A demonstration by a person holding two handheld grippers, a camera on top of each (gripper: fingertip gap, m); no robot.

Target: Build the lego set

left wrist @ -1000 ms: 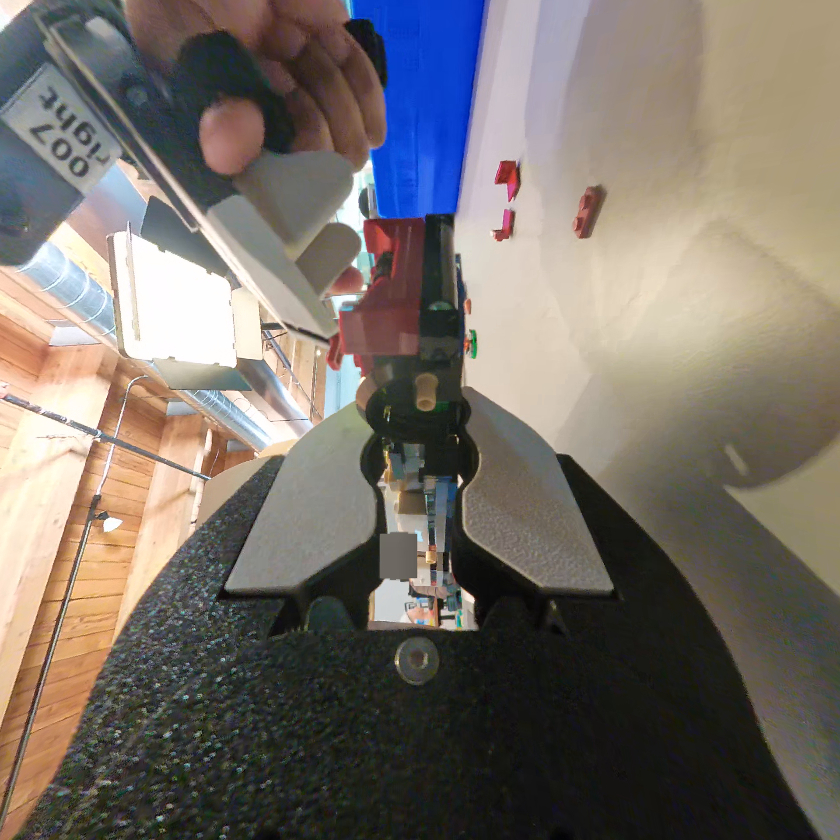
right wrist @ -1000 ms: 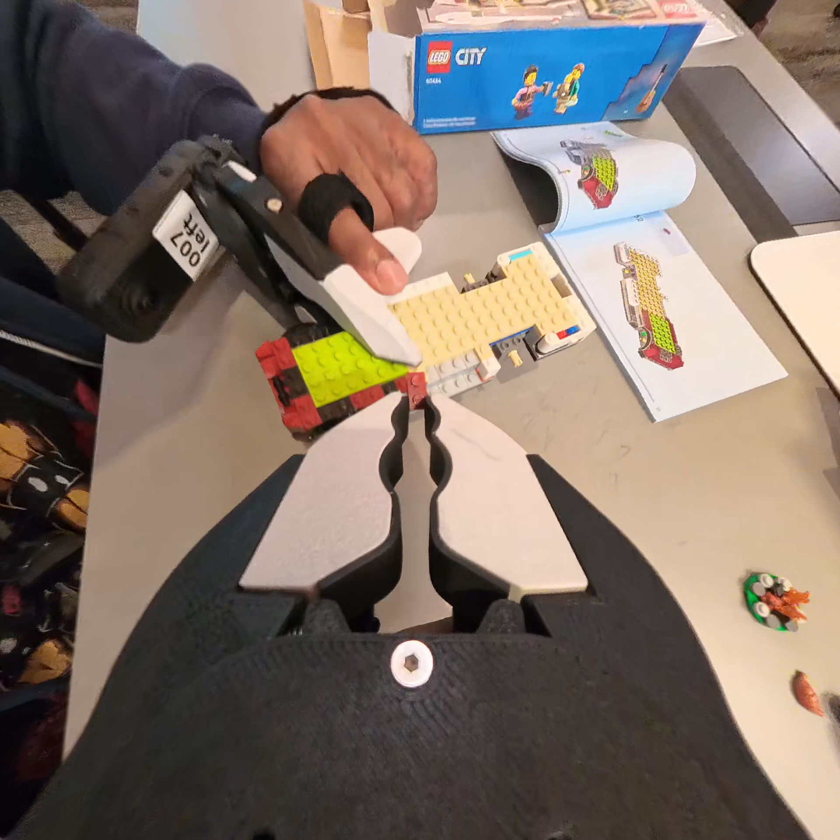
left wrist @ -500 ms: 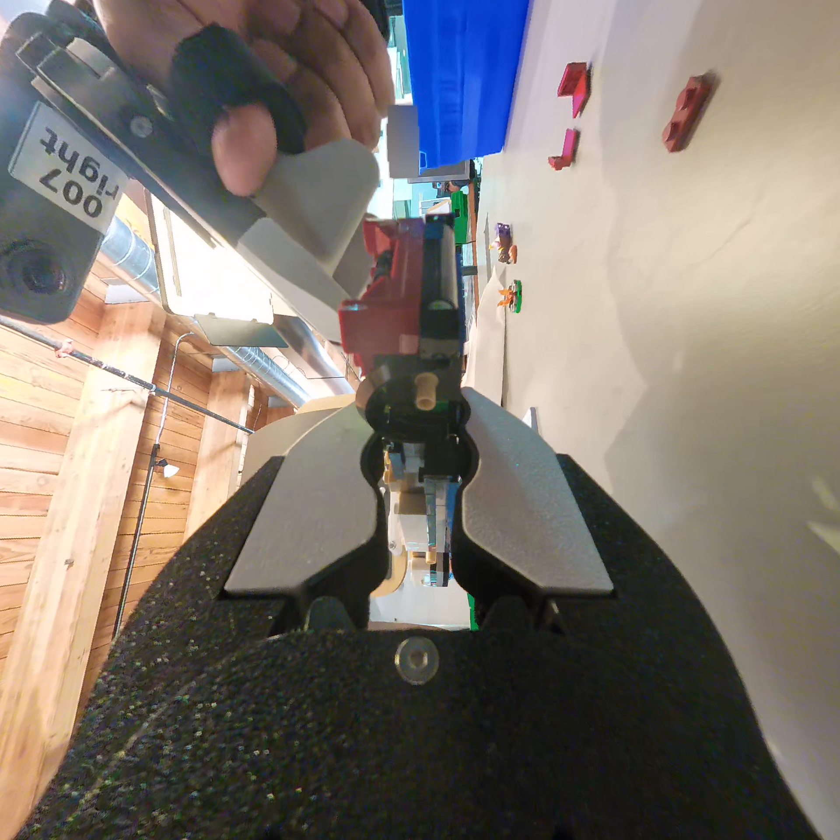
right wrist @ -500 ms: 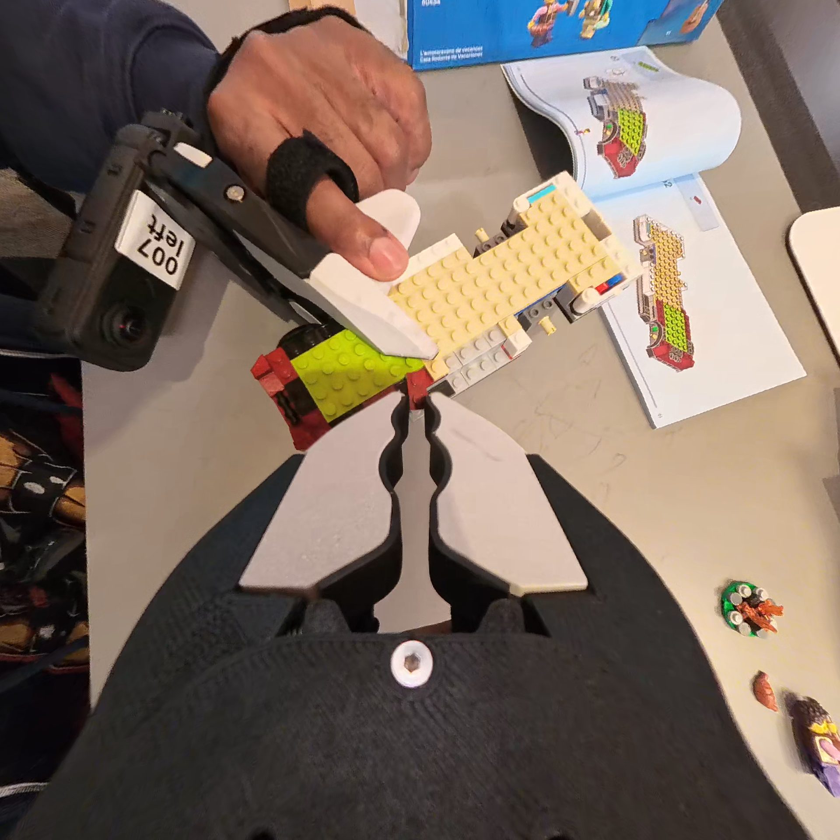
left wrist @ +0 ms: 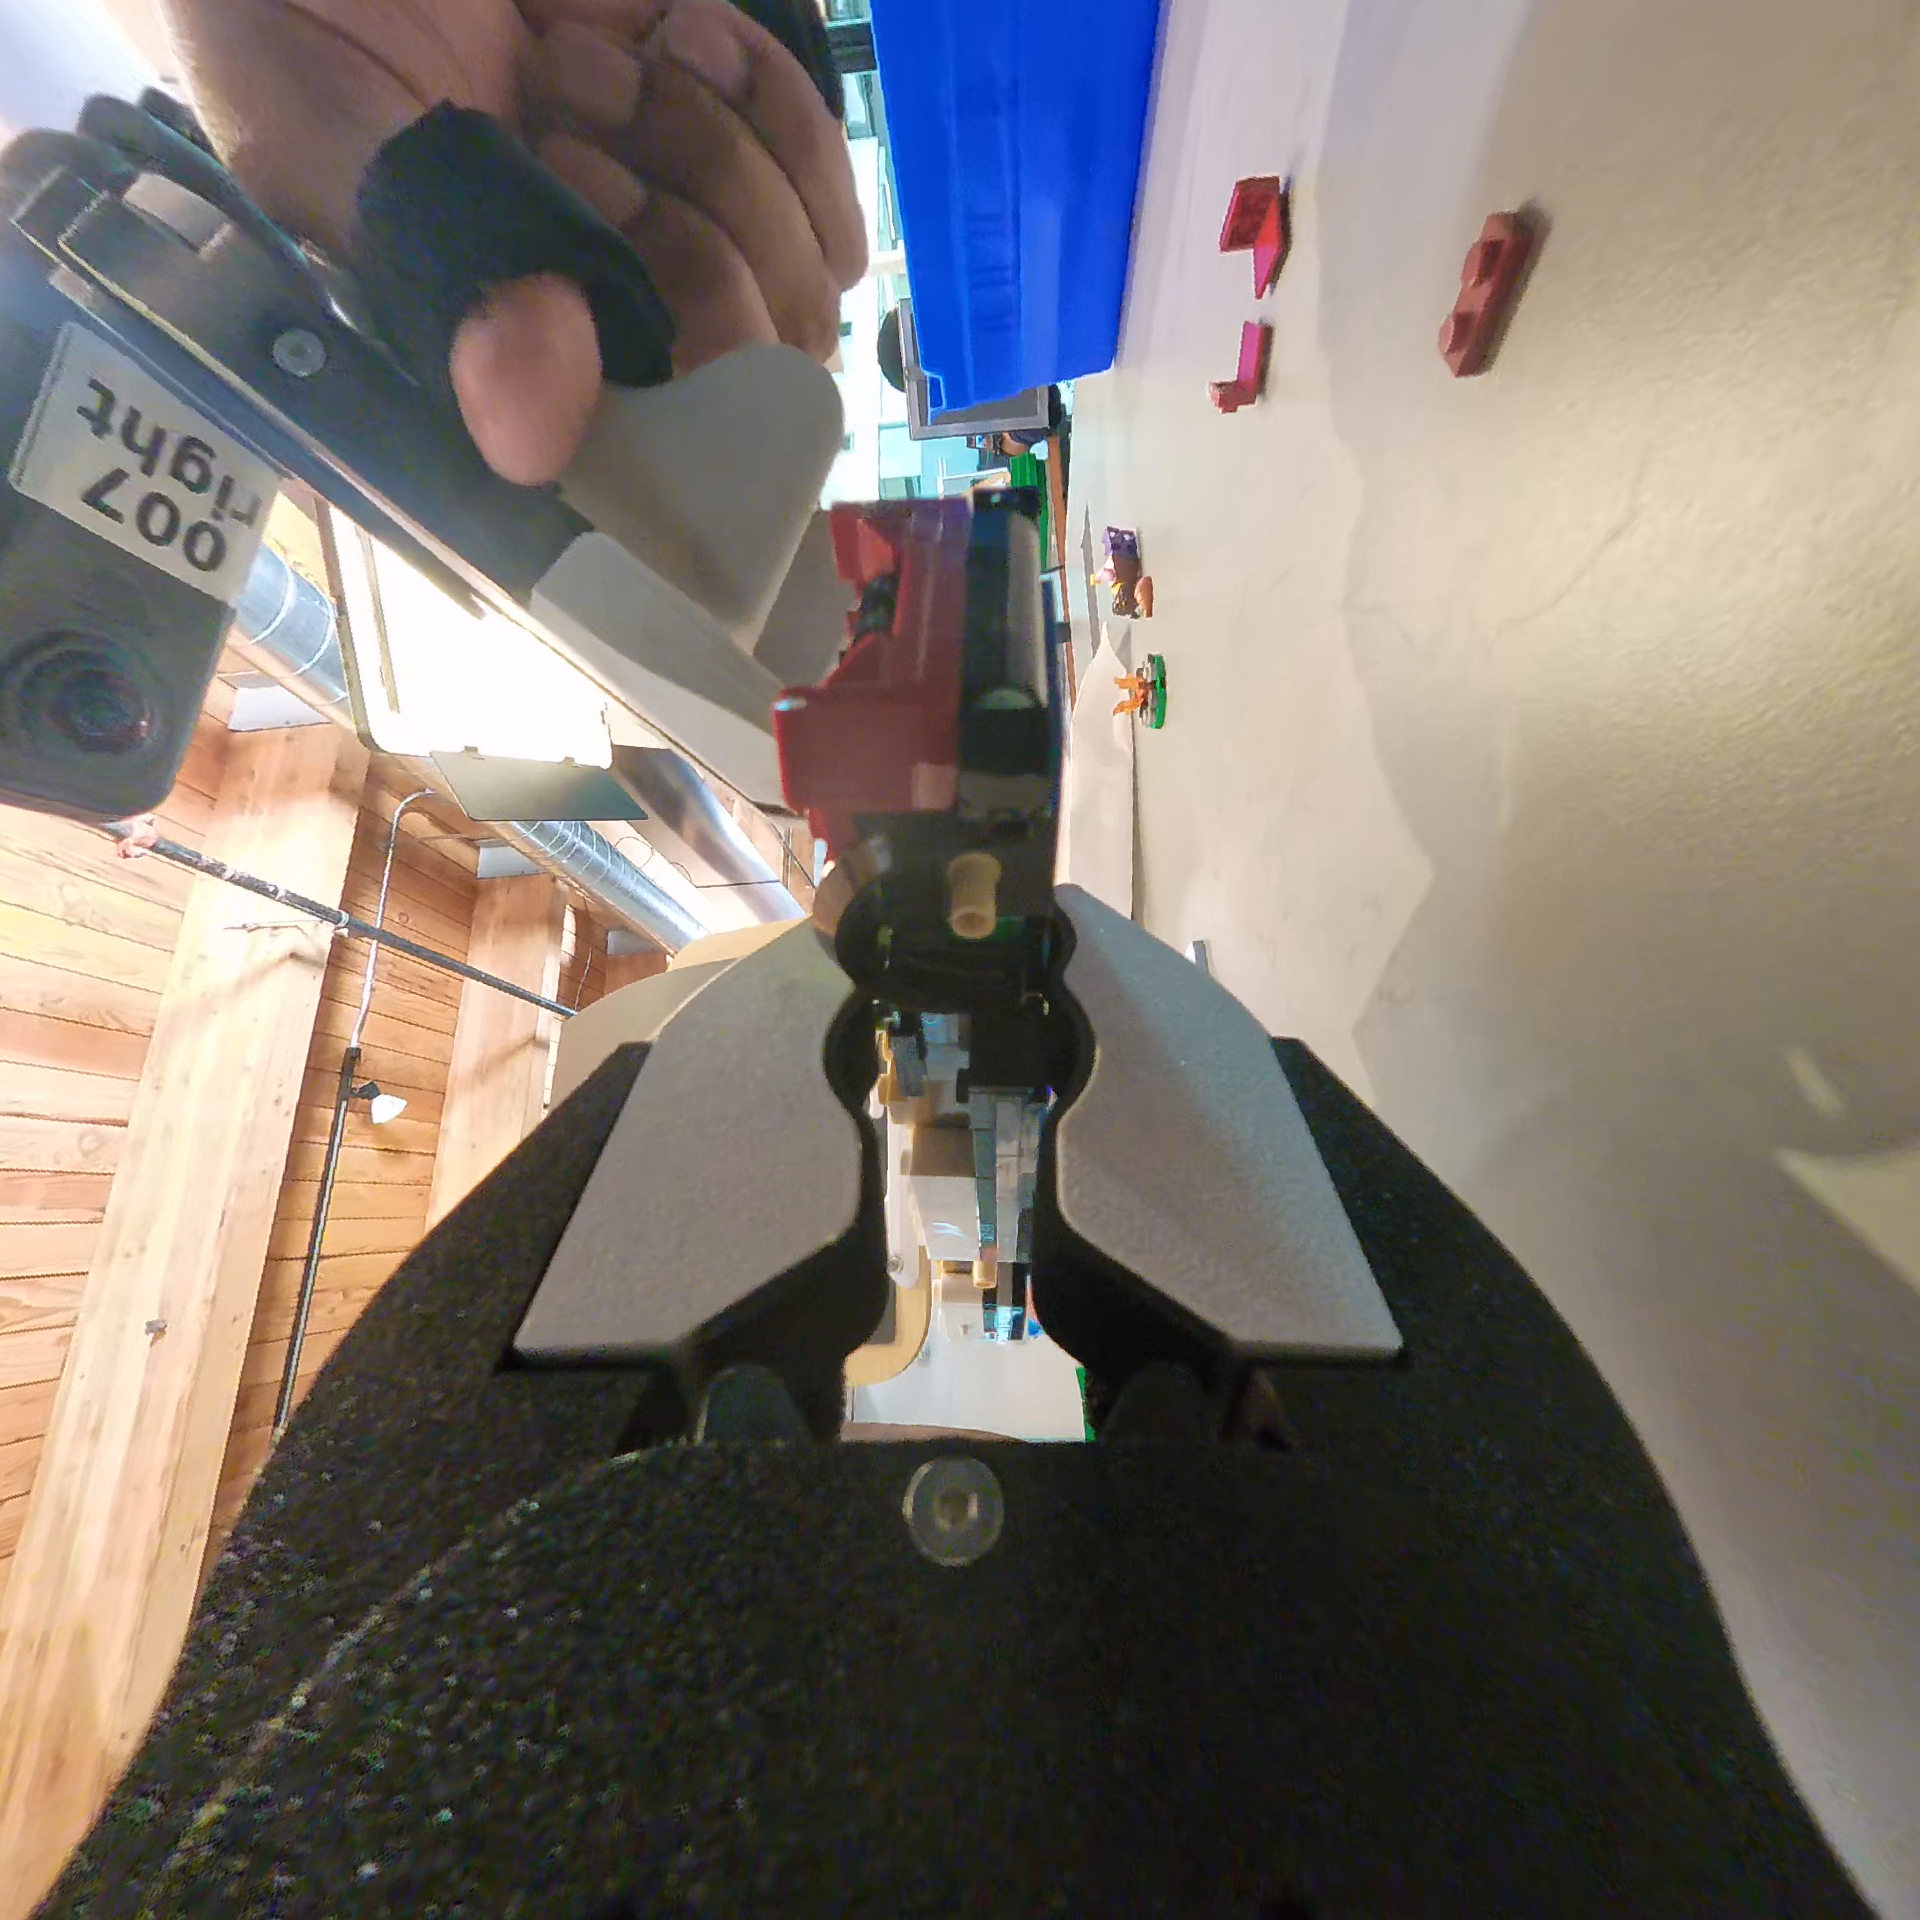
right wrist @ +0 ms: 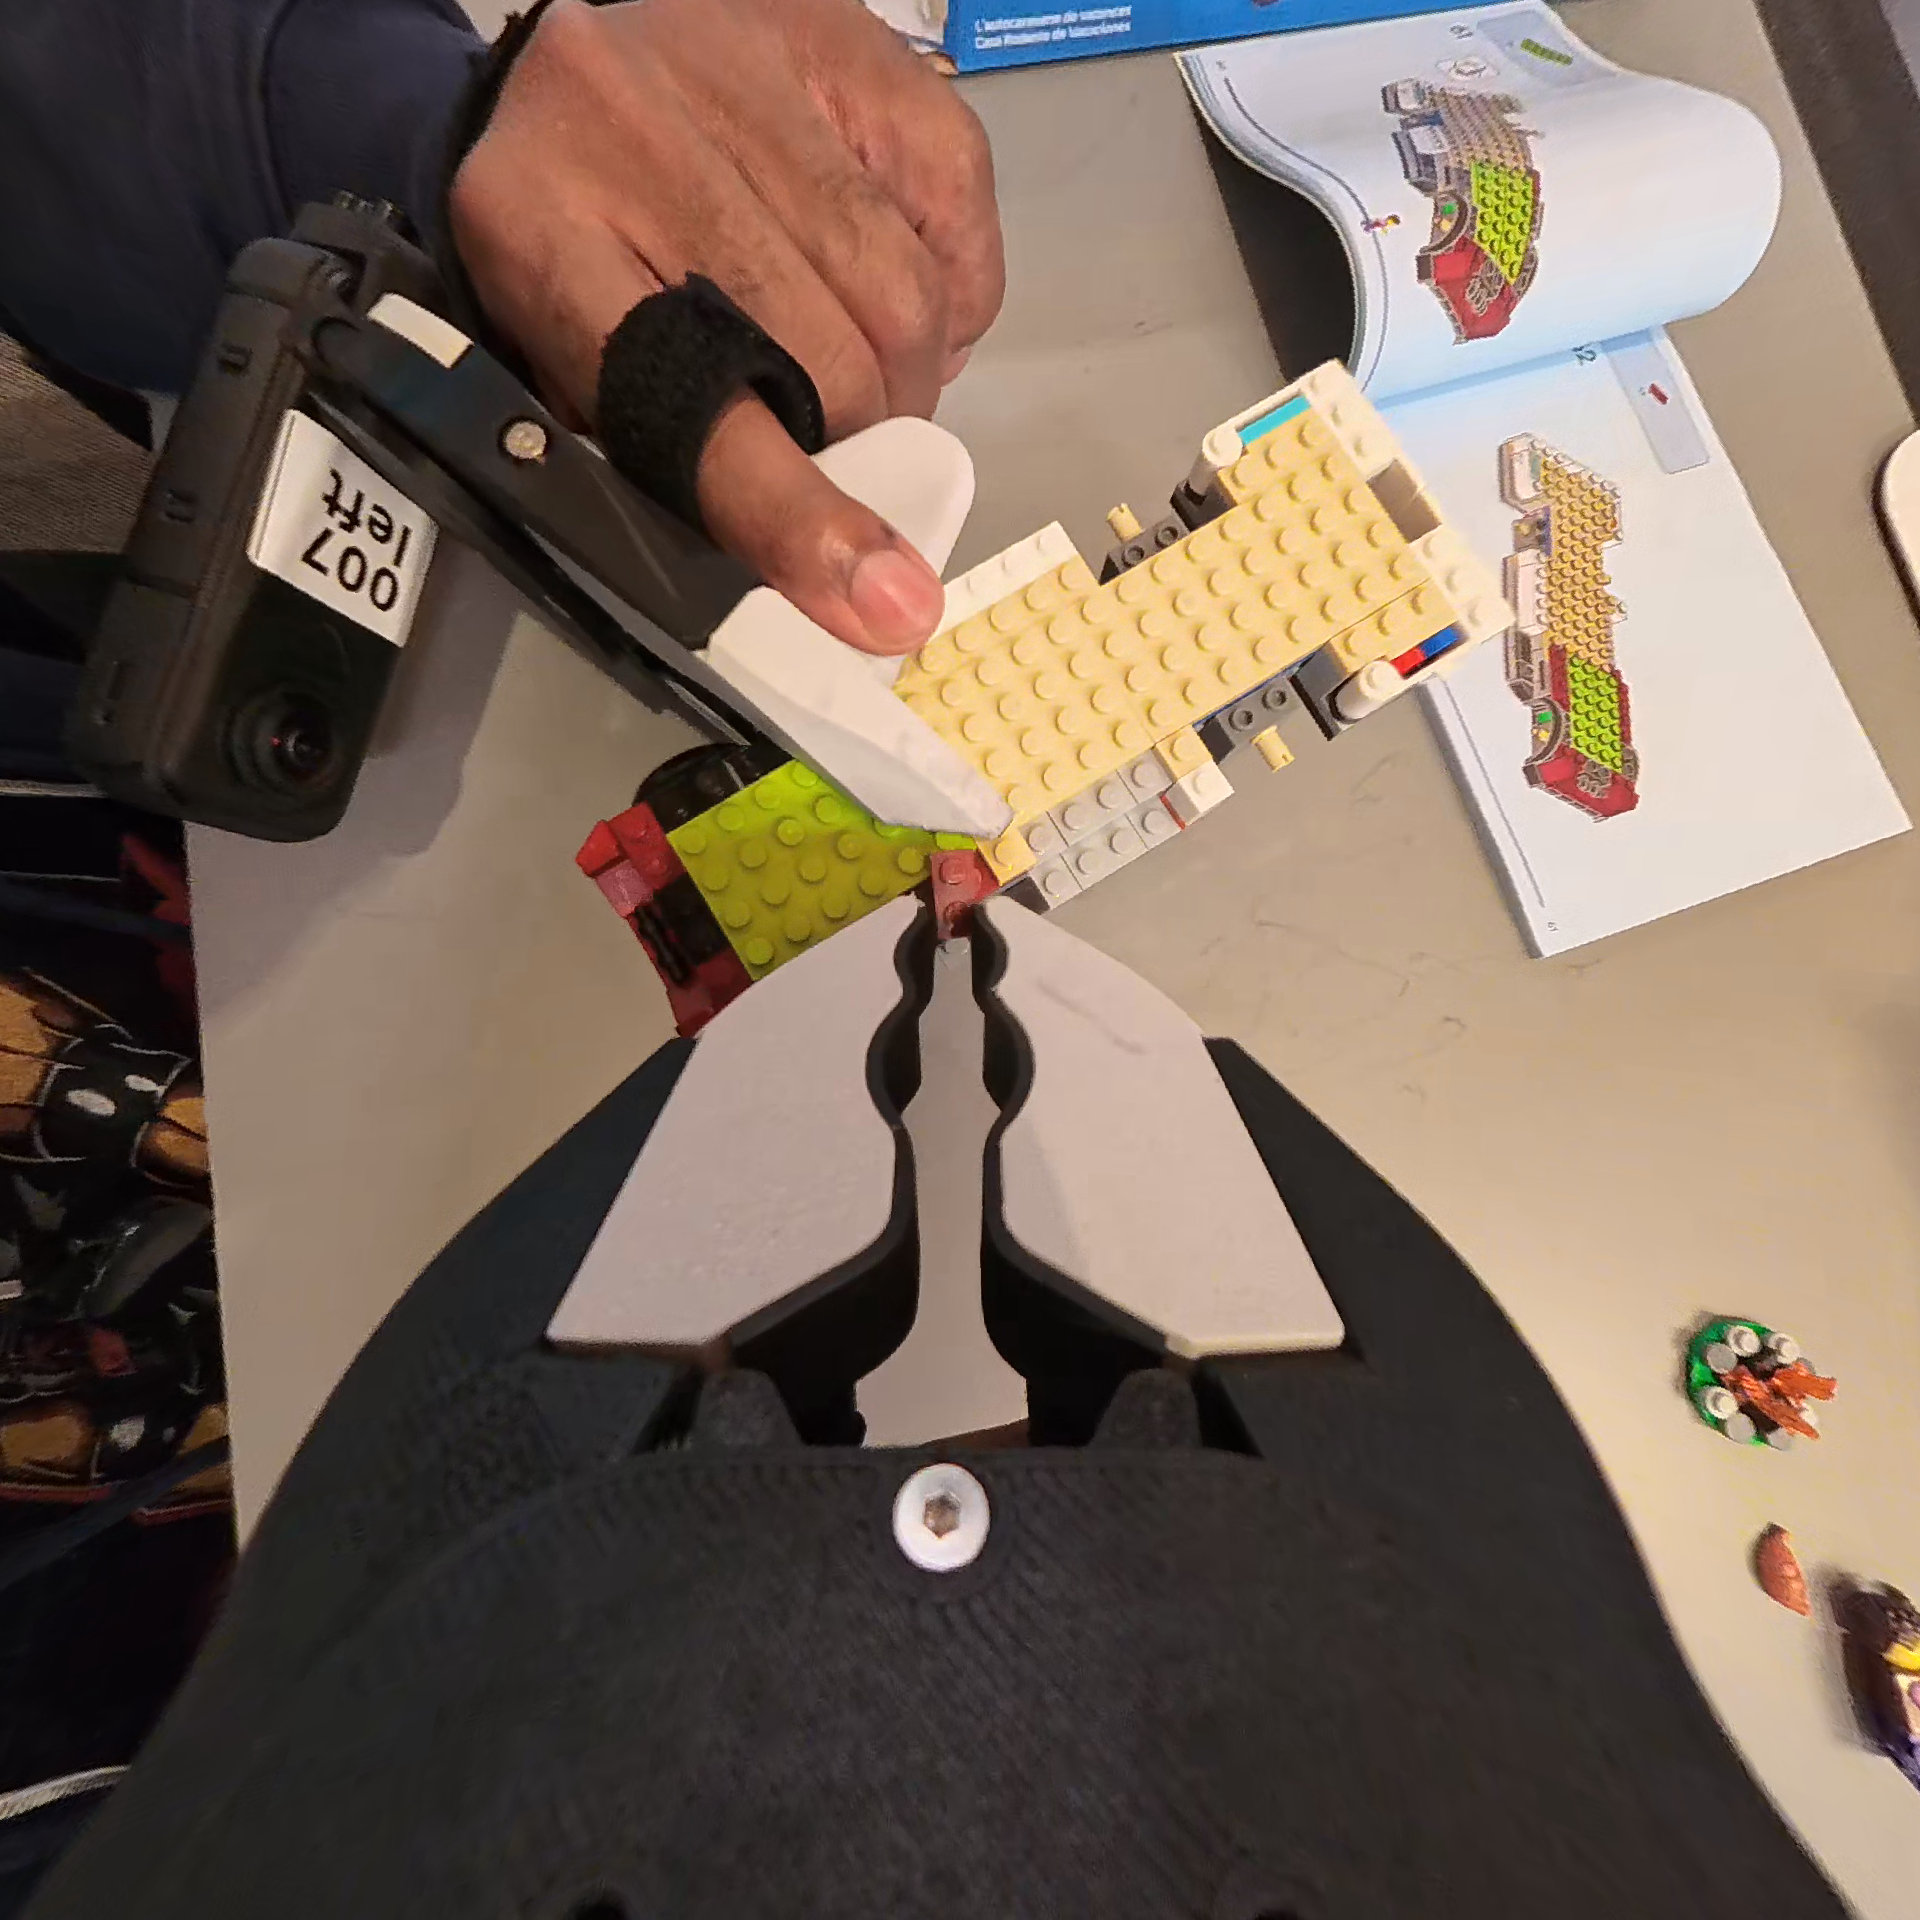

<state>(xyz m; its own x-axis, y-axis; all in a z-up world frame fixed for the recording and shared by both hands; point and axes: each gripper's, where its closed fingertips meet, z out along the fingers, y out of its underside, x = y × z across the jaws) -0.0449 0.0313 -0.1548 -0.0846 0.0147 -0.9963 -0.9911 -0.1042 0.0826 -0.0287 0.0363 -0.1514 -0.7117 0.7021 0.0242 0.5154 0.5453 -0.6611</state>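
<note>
A: Here, above a grey table (right wrist: 1351, 1091), two hand-held grippers share one brick model (right wrist: 1143, 644). The left gripper (left wrist: 951, 935) has its pads pressed on the model's black underside, carrying it clear of the table; a hand (right wrist: 748, 208) works that tool.

B: And the right gripper (right wrist: 951, 925)?

A: Its fingers (right wrist: 1049, 997) stand narrow, nipping a small dark-red brick (right wrist: 961, 883) at the model's near edge, where the lime-green plate (right wrist: 790, 862) meets the tan roof (right wrist: 1164, 623).

B: What could go wrong?

A: The red brick shows only a corner between the tips, so it looks likely to slip or twist if pushed off-square. Pressing hard against a model gripped at one spot could also pivot it in the left grip or pop plates loose.

B: Anything nearby?

A: An open instruction booklet (right wrist: 1662, 623) and blue box (left wrist: 1018, 187) beyond; loose red pieces (left wrist: 1486, 291) and a small green-based piece (right wrist: 1756, 1382) lie well apart.
</note>
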